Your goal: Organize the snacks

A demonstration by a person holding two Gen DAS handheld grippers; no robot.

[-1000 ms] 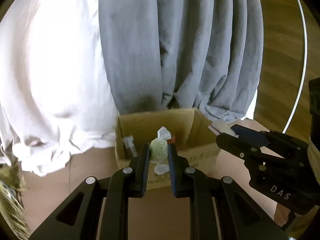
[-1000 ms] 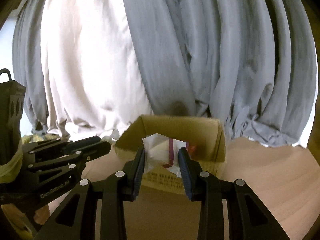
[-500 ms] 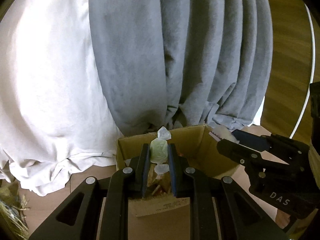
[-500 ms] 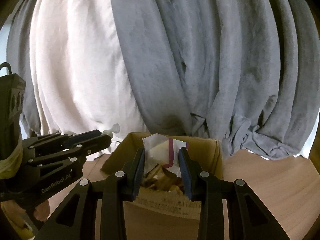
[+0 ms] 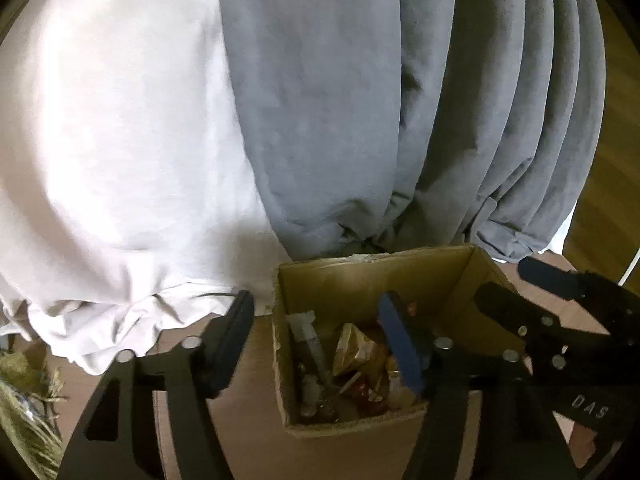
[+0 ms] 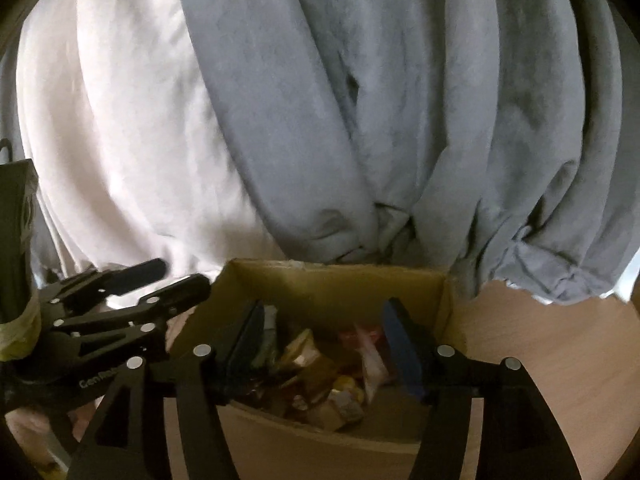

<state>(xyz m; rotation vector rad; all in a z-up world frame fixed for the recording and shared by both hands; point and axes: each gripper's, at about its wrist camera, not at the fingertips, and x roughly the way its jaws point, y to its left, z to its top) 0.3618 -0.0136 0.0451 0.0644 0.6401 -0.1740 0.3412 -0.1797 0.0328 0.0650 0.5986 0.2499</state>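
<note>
Brown corrugated cardboard, an open-topped box (image 5: 372,280), fills the lower middle of the left wrist view, standing on the pale wooden worktop (image 5: 248,432) in front of grey and white hanging curtains (image 5: 320,120). Already in it lies a heap of wrapped snacks (image 5: 356,352): a clear tube-like packet by the left wall, a gold wrapper in the middle, red pieces lower down. The left tongs (image 5: 320,344) have just been opening and stand apart over the box with nothing between them. From the right wrist view, the right tongs (image 6: 324,344) have likewise just been opening and hang empty above the same box (image 6: 336,280), where gold, yellow, red-and-white and clear packets pile up. Judging by this, both drops are done; any snacks left lie out of sight.
</note>
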